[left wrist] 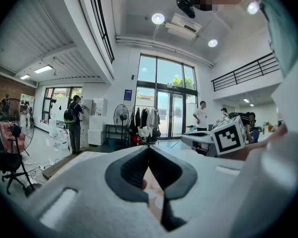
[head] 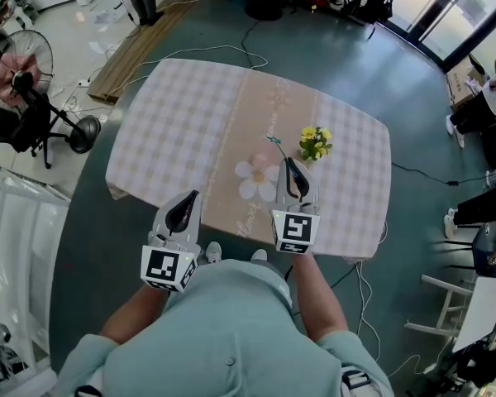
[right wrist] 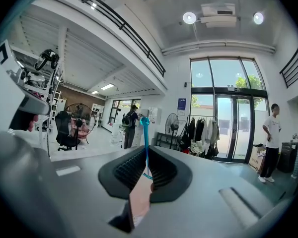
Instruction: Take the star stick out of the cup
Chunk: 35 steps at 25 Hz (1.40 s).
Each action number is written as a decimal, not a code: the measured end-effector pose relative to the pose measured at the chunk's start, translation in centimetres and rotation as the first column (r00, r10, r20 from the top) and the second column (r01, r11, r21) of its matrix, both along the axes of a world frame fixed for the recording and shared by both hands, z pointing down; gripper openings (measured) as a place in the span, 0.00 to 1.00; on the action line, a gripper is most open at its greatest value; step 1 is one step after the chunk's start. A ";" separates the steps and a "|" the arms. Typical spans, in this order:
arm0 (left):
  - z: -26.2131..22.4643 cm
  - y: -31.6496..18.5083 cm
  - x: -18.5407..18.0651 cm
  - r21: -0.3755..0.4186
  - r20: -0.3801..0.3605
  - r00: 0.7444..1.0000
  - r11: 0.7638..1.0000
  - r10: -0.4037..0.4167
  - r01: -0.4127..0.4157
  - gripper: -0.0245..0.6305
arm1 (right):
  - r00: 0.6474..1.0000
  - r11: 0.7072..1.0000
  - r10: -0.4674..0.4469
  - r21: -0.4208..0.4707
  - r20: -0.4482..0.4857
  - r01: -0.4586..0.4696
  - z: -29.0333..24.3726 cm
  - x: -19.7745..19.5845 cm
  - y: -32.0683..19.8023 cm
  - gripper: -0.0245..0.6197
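Fingers [right wrist: 125,171] of my right gripper [head: 288,165] were clenched on the star stick [right wrist: 145,143]. The thin teal shaft ran up between the pads, and its top stood well above them. My left gripper [head: 190,201] hung near the worktop's [head: 190,122] front edge with its fingers pressed together on nothing.

From the head view, the star stick [head: 276,145] looked clear of the cup [head: 314,145]. It was in the air just beside the yellow flowers, not touching them, so I judged the lift itself as good as done.

The risks I saw came from the grip and from how close the cup was. The shaft was slim and smooth-looking, and I held it low. It could have swivelled between the pads or slid out if I had swung my hand quickly or eased the pinch. A sideways move toward the cup could have snagged the stick's top in the flowers and tipped the light cup over. Carrying the stick away from the cup while holding it firmly seemed the safer course.
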<state>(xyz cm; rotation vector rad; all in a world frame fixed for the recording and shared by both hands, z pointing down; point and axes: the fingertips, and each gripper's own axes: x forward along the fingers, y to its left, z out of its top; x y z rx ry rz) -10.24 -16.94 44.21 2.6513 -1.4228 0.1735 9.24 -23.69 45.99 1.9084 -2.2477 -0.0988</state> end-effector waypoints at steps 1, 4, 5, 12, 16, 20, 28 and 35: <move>0.0 0.0 0.1 0.000 0.000 1.000 1.000 0.001 -0.001 0.04 | 1.000 1.000 0.001 0.004 0.001 -0.001 -0.3 0.1 0.1 0.05; 0.0 0.0 0.2 0.001 0.000 1.000 1.000 0.004 -0.004 0.04 | 1.000 1.000 0.001 0.020 0.009 -0.001 -1.2 0.2 0.4 0.05; 0.0 0.0 0.2 0.001 0.000 1.000 1.000 0.005 -0.005 0.04 | 1.000 1.000 0.000 0.025 0.012 0.000 -1.5 0.3 0.5 0.05; 0.1 -0.1 0.3 0.003 -0.004 1.000 1.000 0.009 -0.009 0.04 | 1.000 0.998 -0.010 0.067 0.022 0.008 -3.8 0.4 1.2 0.05; 0.2 -0.1 0.4 0.003 0.000 1.000 1.000 0.012 -0.012 0.04 | 1.000 0.996 -0.013 0.091 0.025 0.010 -5.3 0.5 1.6 0.05; 0.2 -0.3 0.3 0.001 -0.002 1.000 1.000 0.014 -0.014 0.04 | 1.000 0.993 -0.010 0.117 0.005 0.009 -6.7 0.6 1.9 0.05; 0.3 -0.4 0.9 -0.001 -0.009 1.000 1.000 0.020 -0.020 0.04 | 1.000 0.987 -0.009 0.159 0.004 0.008 -9.2 1.3 2.6 0.05; 0.3 -0.3 0.8 0.001 -0.014 1.000 1.000 0.021 -0.021 0.04 | 1.000 0.984 -0.009 0.179 -0.002 0.009 -10.1 1.2 3.0 0.05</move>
